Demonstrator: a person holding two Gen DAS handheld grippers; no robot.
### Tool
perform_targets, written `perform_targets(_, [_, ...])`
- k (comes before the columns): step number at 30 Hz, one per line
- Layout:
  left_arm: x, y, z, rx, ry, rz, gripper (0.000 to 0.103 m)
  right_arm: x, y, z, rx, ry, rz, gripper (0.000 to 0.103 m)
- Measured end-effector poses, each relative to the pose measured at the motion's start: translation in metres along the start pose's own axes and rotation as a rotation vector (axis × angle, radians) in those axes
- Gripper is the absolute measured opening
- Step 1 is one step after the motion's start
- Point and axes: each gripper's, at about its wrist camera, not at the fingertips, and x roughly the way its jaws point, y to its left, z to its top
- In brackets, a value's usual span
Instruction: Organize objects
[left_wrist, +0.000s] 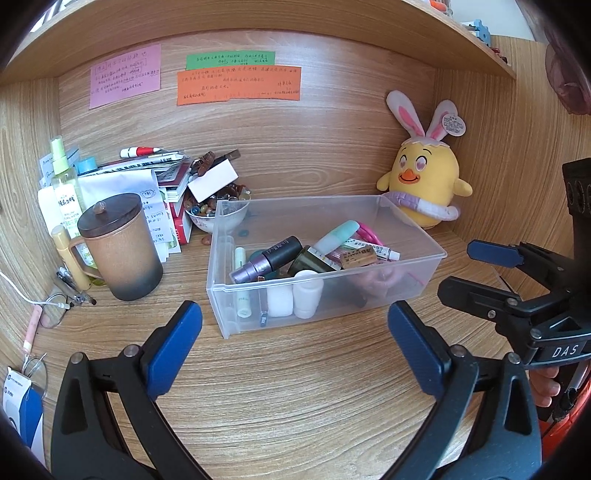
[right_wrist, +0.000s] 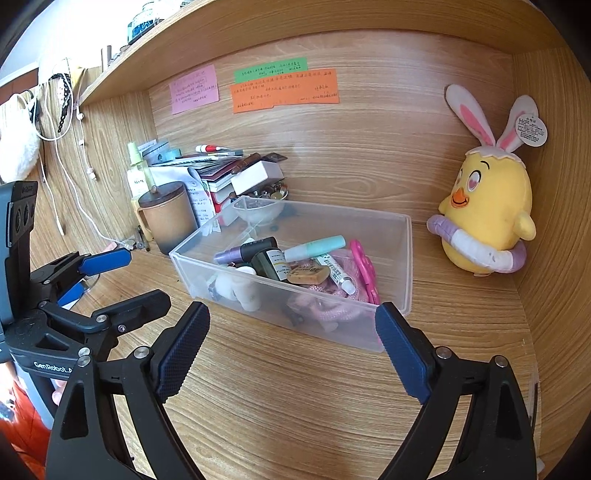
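Wooden desk alcove (left_wrist: 332, 155) under a shelf (left_wrist: 258, 22), daylit.

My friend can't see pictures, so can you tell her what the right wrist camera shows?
A clear plastic bin of small bottles and tubes sits on a wooden desk, just beyond the open right gripper. A yellow chick plush with bunny ears stands at the right, and a brown lidded mug at the left.

bright even daylight | soft shadows | sharp focus | strong fisheye bend, dark corners

Left tongs (left_wrist: 294, 325) agape, right tongs (right_wrist: 293, 325) agape
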Motion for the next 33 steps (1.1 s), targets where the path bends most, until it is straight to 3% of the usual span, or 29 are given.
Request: perform_targets(33, [-0.0001,-0.0014,0.0007,-0.006,-0.007,-0.012,0.102,0.0015,-0.0012,-0.0015,0.008,0.008,0.001,0.090])
